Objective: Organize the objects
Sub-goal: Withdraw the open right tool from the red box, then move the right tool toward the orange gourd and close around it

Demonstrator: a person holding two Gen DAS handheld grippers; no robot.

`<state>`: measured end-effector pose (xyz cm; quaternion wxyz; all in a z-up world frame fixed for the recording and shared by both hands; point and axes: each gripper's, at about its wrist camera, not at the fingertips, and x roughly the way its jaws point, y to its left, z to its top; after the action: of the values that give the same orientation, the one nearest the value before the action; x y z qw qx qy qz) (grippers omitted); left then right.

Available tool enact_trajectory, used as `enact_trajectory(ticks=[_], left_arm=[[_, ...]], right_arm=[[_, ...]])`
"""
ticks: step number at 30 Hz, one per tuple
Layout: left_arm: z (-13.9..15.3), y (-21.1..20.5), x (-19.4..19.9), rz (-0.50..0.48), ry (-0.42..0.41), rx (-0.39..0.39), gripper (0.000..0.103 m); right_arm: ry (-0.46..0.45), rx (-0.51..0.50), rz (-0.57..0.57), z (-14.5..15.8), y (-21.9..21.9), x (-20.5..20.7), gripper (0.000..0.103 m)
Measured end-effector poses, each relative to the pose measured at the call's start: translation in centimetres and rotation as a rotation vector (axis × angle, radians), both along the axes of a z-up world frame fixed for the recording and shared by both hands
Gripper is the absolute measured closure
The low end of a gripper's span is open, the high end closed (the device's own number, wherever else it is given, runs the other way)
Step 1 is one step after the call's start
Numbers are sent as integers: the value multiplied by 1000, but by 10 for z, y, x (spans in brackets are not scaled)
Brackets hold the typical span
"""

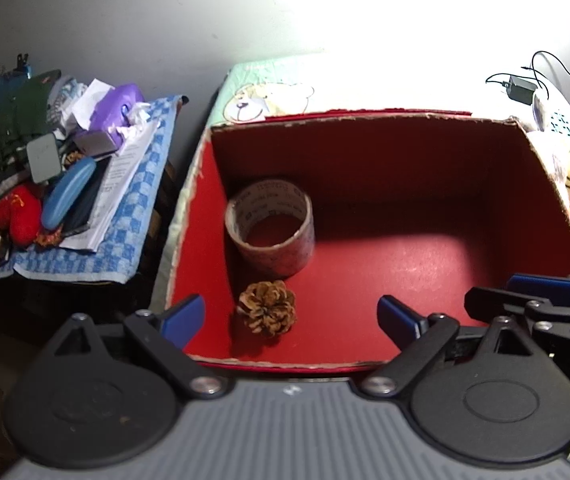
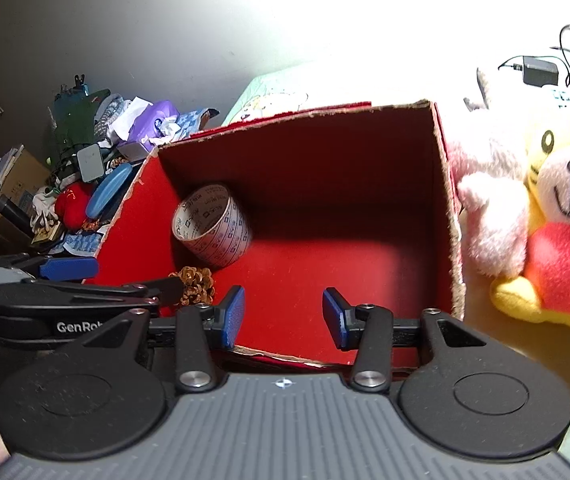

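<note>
A red cardboard box [image 1: 405, 256] stands open in front of both grippers and also shows in the right wrist view [image 2: 325, 256]. Inside lie a roll of tape [image 1: 271, 226] near the left wall and a pine cone [image 1: 268, 307] in front of it. They also show in the right wrist view: the tape roll [image 2: 212, 226] and the pine cone [image 2: 196, 285]. My left gripper [image 1: 291, 320] is open and empty above the box's near edge, around the pine cone's position. My right gripper [image 2: 284, 316] is open and empty over the box's near edge.
A cluttered pile on a blue checked cloth [image 1: 125, 216] stands left of the box, with a blue case [image 1: 68, 192] and a red plush item [image 1: 21, 216]. Plush toys [image 2: 557, 216] sit right of the box. A charger with cables [image 1: 521, 88] lies at the back right.
</note>
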<state>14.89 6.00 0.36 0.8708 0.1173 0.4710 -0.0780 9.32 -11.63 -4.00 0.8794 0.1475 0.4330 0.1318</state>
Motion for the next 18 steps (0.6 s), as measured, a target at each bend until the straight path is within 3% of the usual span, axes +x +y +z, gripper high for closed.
enact_trajectory(ticks=[18], left_arm=[[27,-2,-41,109,-58,37,10]], right_arm=[[-83,40,70,25,-43,-34,56]])
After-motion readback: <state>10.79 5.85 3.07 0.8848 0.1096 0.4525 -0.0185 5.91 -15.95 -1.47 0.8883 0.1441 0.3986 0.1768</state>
